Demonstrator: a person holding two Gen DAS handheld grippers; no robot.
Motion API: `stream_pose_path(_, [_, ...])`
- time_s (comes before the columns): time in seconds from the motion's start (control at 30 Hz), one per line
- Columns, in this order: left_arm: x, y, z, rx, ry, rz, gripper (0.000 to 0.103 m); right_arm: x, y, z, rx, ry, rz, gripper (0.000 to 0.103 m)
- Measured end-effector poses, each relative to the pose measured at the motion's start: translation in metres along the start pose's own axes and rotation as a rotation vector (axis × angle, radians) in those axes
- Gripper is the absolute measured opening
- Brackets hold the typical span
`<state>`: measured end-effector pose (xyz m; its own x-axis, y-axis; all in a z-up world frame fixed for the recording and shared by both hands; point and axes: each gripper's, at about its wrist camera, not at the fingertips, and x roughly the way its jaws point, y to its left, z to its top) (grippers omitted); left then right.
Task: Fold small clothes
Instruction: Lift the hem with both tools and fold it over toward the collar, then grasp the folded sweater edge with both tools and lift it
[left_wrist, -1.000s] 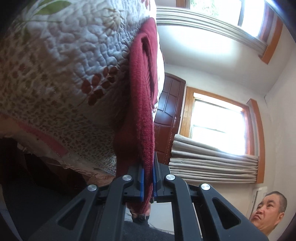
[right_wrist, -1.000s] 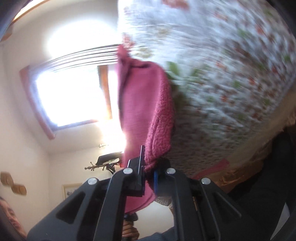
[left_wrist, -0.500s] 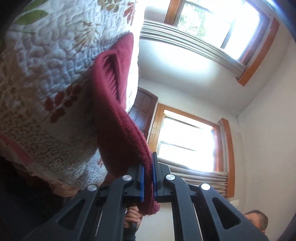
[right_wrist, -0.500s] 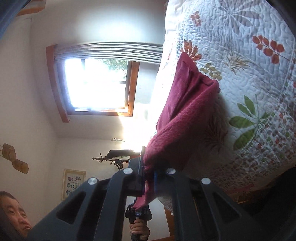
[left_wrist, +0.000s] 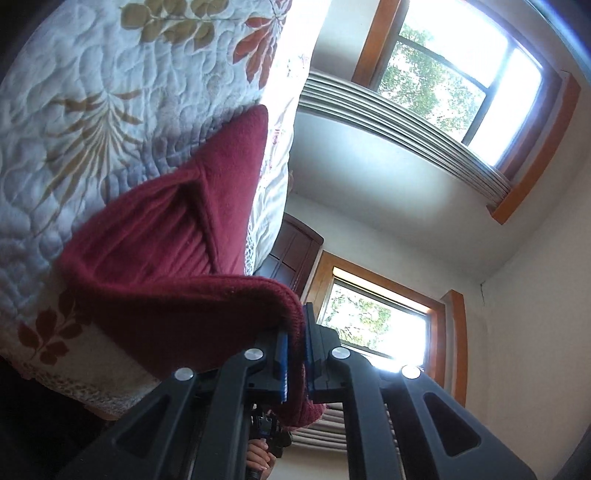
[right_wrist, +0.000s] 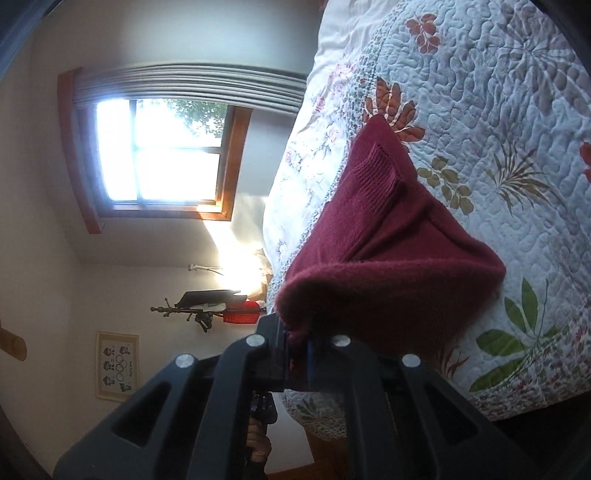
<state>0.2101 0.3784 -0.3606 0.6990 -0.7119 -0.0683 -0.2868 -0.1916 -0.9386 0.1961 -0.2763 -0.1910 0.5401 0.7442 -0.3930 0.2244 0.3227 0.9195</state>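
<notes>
**Grippers pinching a maroon knit over the quilt**

Blue pads of the left gripper (left_wrist: 295, 354) are pressing together on a thick rolled edge of the maroon knit garment (left_wrist: 177, 266), with a short tail of the fabric hanging out below the fingers. From that pinch the cloth is stretching away to the left and upward, its far corner lying against the floral quilt (left_wrist: 110, 92), and a ribbed panel is showing inside the fold.

Over in the right wrist view, the right gripper (right_wrist: 297, 356) is likewise clamping an edge of the maroon knit garment (right_wrist: 388, 258), the jaws nearly closed with cloth between them. The garment is spreading out from the fingers as a broad triangle, its upper point and ribbed patch resting on the floral quilt (right_wrist: 498, 92), its lower bulk sagging just beyond the gripper.

Behind each gripper, part of a hand (left_wrist: 260, 456) is gripping the other tool's handle. Beyond the bed, a wood-framed window (right_wrist: 166, 155) is glowing brightly, and a framed picture (right_wrist: 118, 365) is hanging on the wall.
</notes>
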Motion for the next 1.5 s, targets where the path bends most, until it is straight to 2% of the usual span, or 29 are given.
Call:
stream_pose_path(0.3, [0.039,0.024,0.051,-0.094,-0.12,0.119,0.008,0.08,-0.033,0.068,0.065,0.099,-0.131,0.006])
stream_pose_path(0.37, [0.043,0.026,0.056,-0.111,-0.146,0.125,0.015,0.093,-0.037,0.081,0.075,0.128,-0.139,0.009])
stream_pose_path(0.4, [0.045,0.026,0.058,-0.114,-0.162,0.126,0.022,0.098,-0.038,0.087,0.074,0.139,-0.144,0.012])
stream_pose_path(0.53, [0.051,0.012,0.061,-0.083,-0.208,0.114,0.038,0.101,-0.038,0.111,0.062,0.164,-0.127,0.024])
stream_pose_path(0.57, [0.052,0.007,0.06,-0.066,-0.215,0.11,0.04,0.1,-0.036,0.117,0.051,0.17,-0.121,0.034])
stream_pose_path(0.6, [0.051,0.003,0.057,-0.05,-0.217,0.115,0.044,0.097,-0.034,0.123,0.027,0.174,-0.125,0.04])
stream_pose_path(0.67, [0.05,-0.008,0.053,-0.002,-0.218,0.15,0.046,0.092,-0.029,0.133,-0.026,0.186,-0.136,0.04])
stream_pose_path(0.77, [0.049,-0.035,0.041,0.159,-0.213,0.271,0.057,0.084,-0.022,0.143,-0.135,0.215,-0.172,0.04])
stream_pose_path(0.87, [0.059,-0.062,0.028,0.365,-0.17,0.481,0.063,0.086,-0.015,0.138,-0.282,0.261,-0.245,0.044])
stream_pose_path(0.93, [0.072,-0.076,0.023,0.509,-0.129,0.647,0.064,0.094,-0.016,0.127,-0.352,0.287,-0.294,0.048])
stream_pose_path(1.0, [0.087,-0.084,0.024,0.62,-0.082,0.768,0.065,0.103,-0.021,0.117,-0.412,0.298,-0.357,0.052])
stream_pose_path(1.07, [0.102,-0.086,0.03,0.686,-0.041,0.848,0.065,0.112,-0.03,0.113,-0.414,0.296,-0.396,0.053])
stream_pose_path(1.2, [0.11,-0.065,0.043,0.715,0.069,0.91,0.07,0.12,-0.045,0.104,-0.371,0.281,-0.423,0.059])
stream_pose_path(1.3, [0.119,-0.051,0.049,0.709,0.144,0.937,0.068,0.124,-0.049,0.101,-0.357,0.272,-0.447,0.061])
stream_pose_path(1.37, [0.12,-0.048,0.045,0.735,0.171,0.952,0.061,0.126,-0.05,0.1,-0.35,0.27,-0.452,0.062])
stream_pose_path(1.4, [0.122,-0.046,0.047,0.747,0.177,0.963,0.042,0.127,-0.048,0.098,-0.352,0.271,-0.455,0.062])
stream_pose_path(1.5, [0.118,-0.05,0.046,0.758,0.164,0.977,0.025,0.134,-0.045,0.093,-0.366,0.283,-0.454,0.062])
